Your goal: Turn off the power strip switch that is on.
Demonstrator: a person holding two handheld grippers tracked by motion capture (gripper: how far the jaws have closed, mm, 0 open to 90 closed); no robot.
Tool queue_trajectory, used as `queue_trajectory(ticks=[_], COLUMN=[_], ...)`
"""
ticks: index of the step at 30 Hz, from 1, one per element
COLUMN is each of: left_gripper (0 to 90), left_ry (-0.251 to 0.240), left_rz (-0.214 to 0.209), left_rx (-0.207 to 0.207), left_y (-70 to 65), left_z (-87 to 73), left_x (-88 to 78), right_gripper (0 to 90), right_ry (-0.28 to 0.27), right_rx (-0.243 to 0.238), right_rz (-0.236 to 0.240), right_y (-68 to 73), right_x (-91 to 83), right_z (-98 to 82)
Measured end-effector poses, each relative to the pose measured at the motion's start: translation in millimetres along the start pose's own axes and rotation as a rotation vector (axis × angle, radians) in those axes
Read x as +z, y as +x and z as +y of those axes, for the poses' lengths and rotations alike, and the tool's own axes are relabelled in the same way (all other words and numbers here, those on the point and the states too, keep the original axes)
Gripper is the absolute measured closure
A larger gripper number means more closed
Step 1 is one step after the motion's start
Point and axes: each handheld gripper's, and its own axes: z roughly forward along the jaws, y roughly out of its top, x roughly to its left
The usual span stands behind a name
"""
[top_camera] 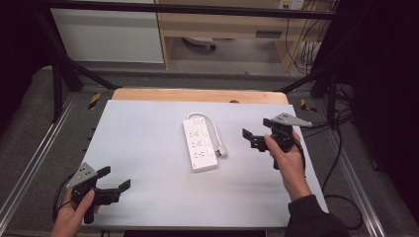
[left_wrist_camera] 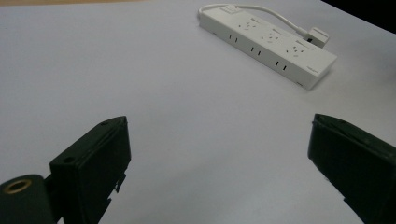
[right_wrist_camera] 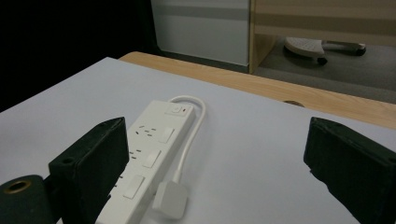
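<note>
White power strip point(top_camera: 199, 143) is lying flat near the middle of the white table top point(top_camera: 148, 163), nothing touching it. Long axis is running roughly front-to-back, slightly skewed: switch end pointing away from the person, near end angling a bit toward the right. Its cord point(top_camera: 213, 124) is looping off the far end and running back down the right side, with the plug point(top_camera: 222, 151) resting just beside the strip's right edge.

Right gripper point(top_camera: 256, 134) is hovering just right of the strip, jaws spread wide, gripping nothing, and aiming left at it. In the right gripper view the plug point(right_wrist_camera: 170, 199) is sitting low between the 2 jaws.

Left gripper point(top_camera: 114, 178) is sitting at the near-left corner, well apart from the strip, jaws also spread and empty.

Judgement: right hand is the nearer 1; plug side is facing it.
</note>
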Motion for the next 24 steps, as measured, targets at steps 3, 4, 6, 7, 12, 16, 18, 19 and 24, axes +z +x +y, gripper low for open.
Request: queue_trajectory(ticks=[3,4,6,7,12,16,18,19,24], left_gripper=[5.8,5.8,5.8,5.8,5.8,5.8,5.8,5.8,5.8], left_ry=[-0.001,0.000,0.000,0.000,0.000,0.000,0.001,0.001,0.003], left_rz=[0.001,0.001,0.001,0.002,0.001,0.001,0.002,0.002,0.003], left_rx=[0.000,0.000,-0.003,-0.003,-0.003,-0.005,-0.005,-0.005,-0.001], left_y=[-0.2,-0.2,-0.2,-0.1,0.0,-0.1,0.0,0.0,-0.1], left_z=[-0.1,0.0,-0.1,0.0,-0.1,-0.1,-0.1,-0.2,-0.1], left_x=[0.0,0.0,0.1,0.0,0.0,0.1,0.0,0.0,0.3], right_gripper=[6.1,5.6,5.1,4.6,3.8,3.6,3.7,3.7,3.8], right_ry=[-0.036,-0.047,-0.068,-0.072,-0.079,-0.045,-0.021,-0.003,0.127], right_rx=[-0.006,-0.011,-0.011,-0.008,-0.005,0.000,0.018,0.020,0.014], right_rz=[-0.037,-0.053,-0.079,-0.085,-0.105,-0.115,-0.108,-0.107,-0.126], right_y=[-7.3,-9.4,-13.9,-15.6,-22.1,-24.8,-25.4,-25.3,-24.8], right_x=[-18.5,-24.3,-34.9,-39.9,-54.3,-51.9,-46.7,-43.5,-28.3], right_z=[-8.7,-11.9,-19.1,-23.0,-47.3,-72.2,-85.2,-91.1,-110.0])
